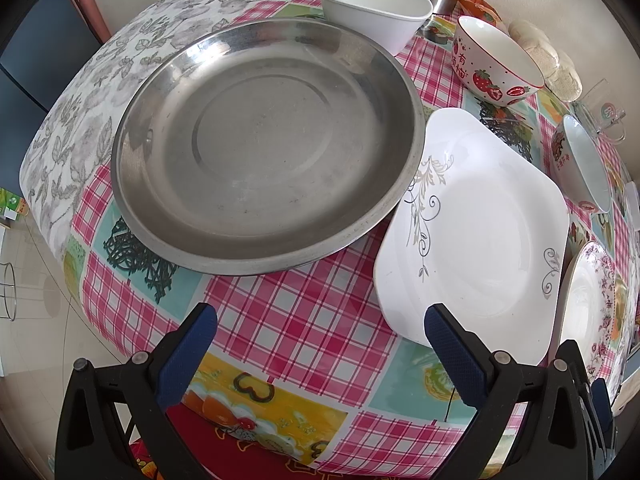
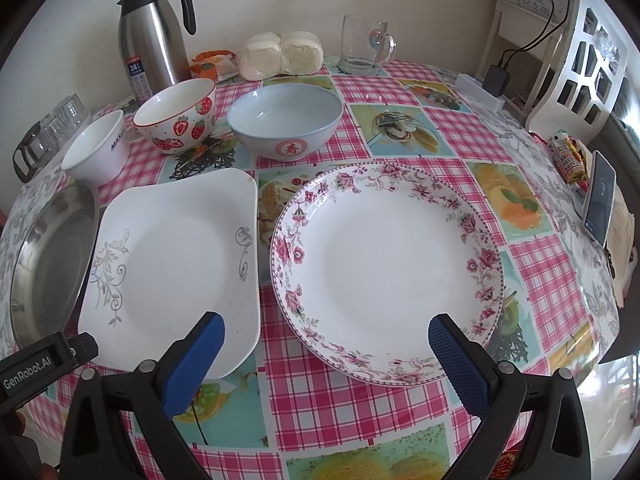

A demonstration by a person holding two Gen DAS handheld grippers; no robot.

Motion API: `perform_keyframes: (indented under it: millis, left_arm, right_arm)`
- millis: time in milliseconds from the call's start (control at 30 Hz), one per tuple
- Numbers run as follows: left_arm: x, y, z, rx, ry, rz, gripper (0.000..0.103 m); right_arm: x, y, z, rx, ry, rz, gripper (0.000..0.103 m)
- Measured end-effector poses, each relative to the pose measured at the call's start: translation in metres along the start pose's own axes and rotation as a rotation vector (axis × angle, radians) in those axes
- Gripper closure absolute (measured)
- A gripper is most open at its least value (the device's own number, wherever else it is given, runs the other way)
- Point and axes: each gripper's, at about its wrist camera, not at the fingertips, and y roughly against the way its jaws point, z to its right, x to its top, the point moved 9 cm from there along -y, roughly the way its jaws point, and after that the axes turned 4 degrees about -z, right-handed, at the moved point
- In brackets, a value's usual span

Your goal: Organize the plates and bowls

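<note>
- Two hand-held tools hover over a surface [image 2: 360,404] covered in a pink-checked, fruit-printed cloth; both have their blue-padded fingers spread wide and grip nothing.
- The left tool [image 1: 320,356] hangs above bare cloth at the near edge, with a large steel plate [image 1: 268,148] ahead of it and a square white plate [image 1: 480,232] with grey scrollwork to its right; the steel rim overlaps the square plate's corner.
- The left tool's right finger [image 1: 452,356] appears in front of the square plate's near corner; whether it touches cannot be told.
- The right tool [image 2: 326,360] sits above the gap between the square white plate and a round plate [image 2: 388,272] rimmed with pink flowers; the two plates lie side by side, close but apart.
- Behind the plates stands a row of bowls: a plain white bowl [image 2: 96,152] at left, a strawberry-patterned bowl [image 2: 176,116] next to it, and a pale blue bowl [image 2: 286,120] with a red character at right, all upright and empty.
- Along the wall at the back stand a steel thermos jug [image 2: 154,36], wrapped buns [image 2: 280,54] and a clear glass mug [image 2: 366,46].
- A phone [image 2: 600,200] lies near the right edge of the surface.
</note>
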Motion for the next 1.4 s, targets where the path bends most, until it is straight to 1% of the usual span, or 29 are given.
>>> perform_keyframes:
  millis: [200, 300, 367, 433, 533, 633, 700, 767, 800, 933, 1000, 1067, 1133, 1267, 1400]
  left_arm:
    - [-0.001, 0.000, 0.000, 0.000, 0.001, 0.000, 0.000]
    - [0.002, 0.004, -0.002, 0.008, 0.003, 0.014, 0.000]
    - [0.005, 0.009, -0.008, -0.008, 0.037, 0.036, 0.000]
    - [0.012, 0.018, -0.020, -0.045, 0.097, 0.079, 0.000]
    - [0.026, 0.036, -0.039, -0.073, 0.170, 0.166, 0.000]
    - [0.039, 0.055, -0.060, -0.082, 0.223, 0.267, 0.000]
    - [0.046, 0.068, -0.074, -0.089, 0.259, 0.344, 0.000]
    - [0.053, 0.074, -0.083, -0.089, 0.289, 0.384, 0.000]
    - [0.055, 0.075, -0.088, -0.086, 0.304, 0.390, 0.000]
    - [0.071, 0.069, -0.106, -0.107, 0.338, 0.359, 0.000]
    - [0.072, 0.063, -0.115, -0.101, 0.356, 0.337, 0.000]
    - [0.071, 0.055, -0.123, -0.101, 0.377, 0.295, 0.000]
    - [0.070, 0.048, -0.130, -0.104, 0.389, 0.264, 0.000]
    - [0.071, 0.029, -0.142, -0.106, 0.423, 0.202, 0.000]
    - [0.070, 0.011, -0.152, -0.109, 0.467, 0.148, 0.000]
  right_arm:
    - [0.000, 0.000, 0.000, 0.000, 0.000, 0.001, 0.000]
    - [-0.001, 0.000, -0.001, -0.001, 0.003, 0.001, 0.000]
    - [0.001, 0.000, -0.003, 0.002, 0.007, 0.003, 0.000]
    - [0.005, 0.001, -0.007, 0.020, 0.014, 0.017, 0.000]
    - [0.011, 0.003, -0.015, 0.057, 0.021, 0.040, 0.000]
    - [0.015, 0.003, -0.029, 0.117, 0.024, 0.047, 0.000]
    - [0.017, 0.005, -0.039, 0.147, 0.038, 0.068, 0.000]
    - [0.021, 0.009, -0.052, 0.172, 0.067, 0.097, 0.000]
    - [0.022, 0.010, -0.058, 0.182, 0.083, 0.111, 0.000]
    - [0.024, 0.015, -0.083, 0.217, 0.132, 0.149, 0.000]
    - [0.024, 0.015, -0.094, 0.247, 0.137, 0.145, 0.000]
    - [0.022, 0.015, -0.106, 0.290, 0.144, 0.136, 0.000]
    - [0.021, 0.014, -0.118, 0.316, 0.163, 0.131, 0.000]
    - [0.020, 0.013, -0.139, 0.328, 0.216, 0.136, 0.000]
    - [0.021, 0.006, -0.153, 0.339, 0.232, 0.124, 0.000]
